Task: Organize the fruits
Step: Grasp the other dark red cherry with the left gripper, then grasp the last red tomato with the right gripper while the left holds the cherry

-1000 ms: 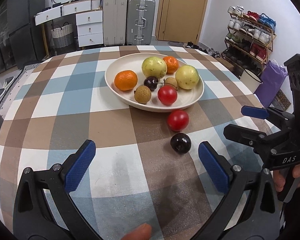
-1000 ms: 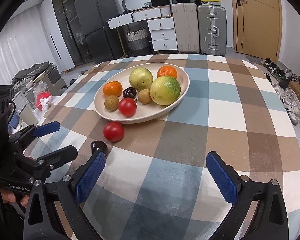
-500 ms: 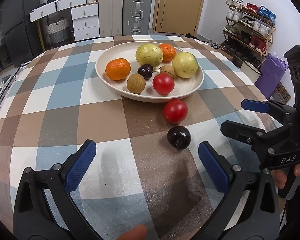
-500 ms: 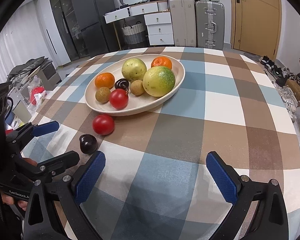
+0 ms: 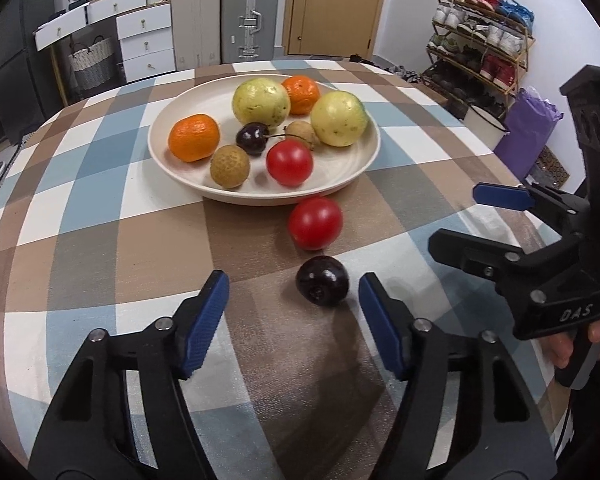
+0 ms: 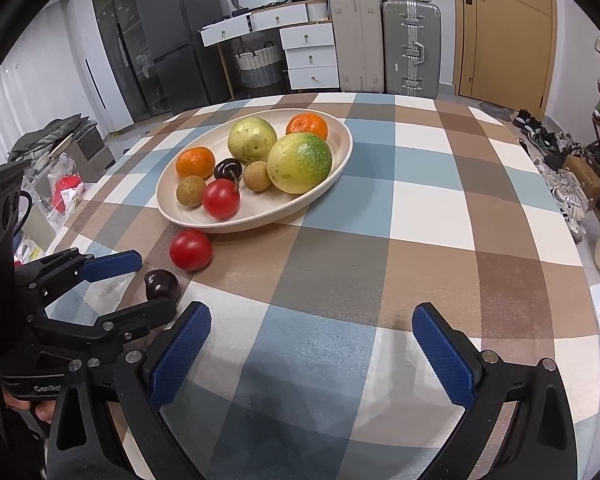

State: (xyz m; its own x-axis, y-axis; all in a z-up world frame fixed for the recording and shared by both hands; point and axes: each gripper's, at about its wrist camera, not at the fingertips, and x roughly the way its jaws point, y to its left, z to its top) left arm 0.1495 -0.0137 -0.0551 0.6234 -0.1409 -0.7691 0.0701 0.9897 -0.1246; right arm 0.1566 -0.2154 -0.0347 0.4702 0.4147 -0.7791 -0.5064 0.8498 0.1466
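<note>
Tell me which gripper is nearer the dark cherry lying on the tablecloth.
Left. The left gripper has the dark cherry just ahead of its open jaws; the right gripper sits off to the cherry's right.

I see a matt woven checked tablecloth point(image 5: 100, 216) under a smooth, matt cream plate point(image 5: 340, 184). The dark cherry point(image 5: 322, 281) and red tomato point(image 5: 315, 223) shine glossy; the longan point(image 5: 230, 166) looks rough and dull. My left gripper point(image 5: 293, 316) has matt black plastic arms, textured blue pads point(image 5: 204, 320) and metal rivets.
</note>
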